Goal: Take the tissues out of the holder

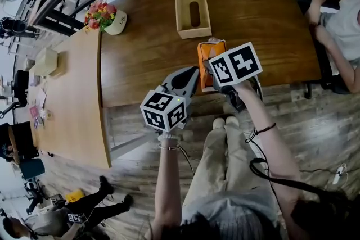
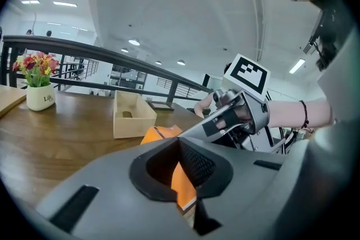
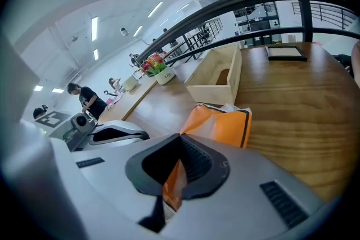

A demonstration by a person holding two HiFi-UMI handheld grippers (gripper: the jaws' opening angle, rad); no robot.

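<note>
Pack: the orange tissue pack [image 1: 209, 53] sits at the near edge of the table [image 1: 146, 48], clear of the holder and well apart from it.
Holder: the wooden holder [image 1: 192, 8] stands farther back, slot up. It looks empty from above, though its inside is mostly hidden.
Left gripper: the left gripper [image 2: 185, 171] has its jaws pinched together on the pack's near side, and orange film shows between the pads.
Right gripper: the right gripper [image 3: 174, 168] is clamped on the pack too, with a fold of orange squeezed in its jaws.
Step, as I read it: the tissues are out, and both grippers now have to handle the one pack together.
Doing it well: move both at the same pace and height, and don't pull them apart, because the thin film could tear or slip.
Watch for: the table edge is close, so let go only once the pack rests fully on the wood.
</note>
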